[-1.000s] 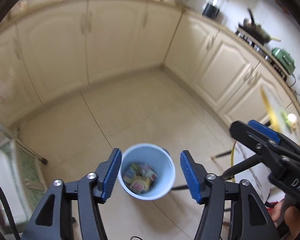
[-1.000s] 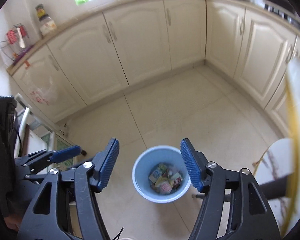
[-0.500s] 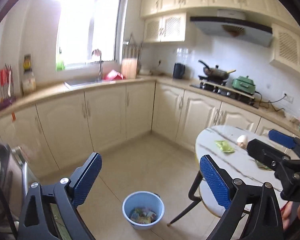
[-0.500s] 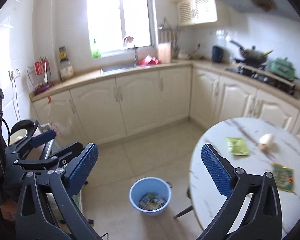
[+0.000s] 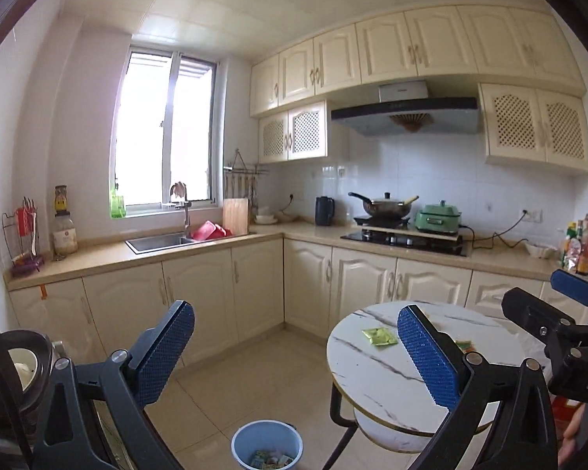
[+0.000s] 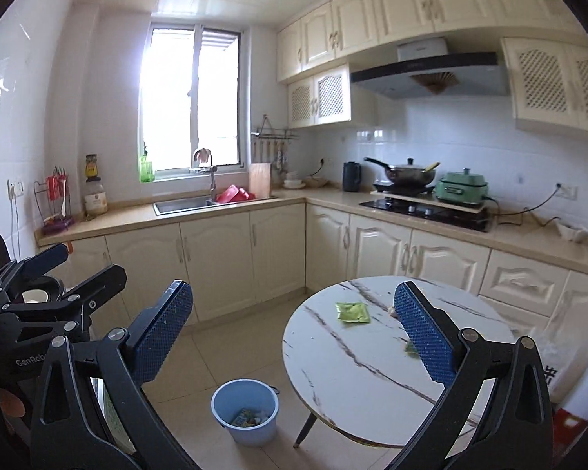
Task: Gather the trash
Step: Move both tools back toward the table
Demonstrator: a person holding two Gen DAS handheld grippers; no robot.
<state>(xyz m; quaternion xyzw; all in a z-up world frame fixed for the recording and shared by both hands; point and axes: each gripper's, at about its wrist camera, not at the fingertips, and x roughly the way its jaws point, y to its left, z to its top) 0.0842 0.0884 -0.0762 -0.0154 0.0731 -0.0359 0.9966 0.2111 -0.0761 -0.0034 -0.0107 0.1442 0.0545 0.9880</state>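
A blue bucket point(image 5: 267, 447) point(image 6: 244, 411) with several wrappers in it stands on the floor left of a round marble table point(image 5: 364, 376) point(image 6: 333, 360). A green wrapper point(image 5: 379, 336) point(image 6: 352, 311) lies on the table's far side. More scraps sit partly hidden behind the right fingers of both grippers. My left gripper point(image 5: 296, 356) is open and empty, held high above the floor. My right gripper point(image 6: 294, 333) is open and empty, level with it. The right gripper shows at the right edge of the left wrist view point(image 5: 560, 325).
Cream cabinets point(image 6: 215, 258) run along the back and right walls with a sink point(image 6: 184, 204), a hob with a pan point(image 6: 407, 174) and a green cooker point(image 6: 464, 190). A rice cooker point(image 5: 23, 364) stands at the left.
Both grippers have tilted up and pulled back from over the bucket. They have opened wider. The table and the kitchen walls have come into view.
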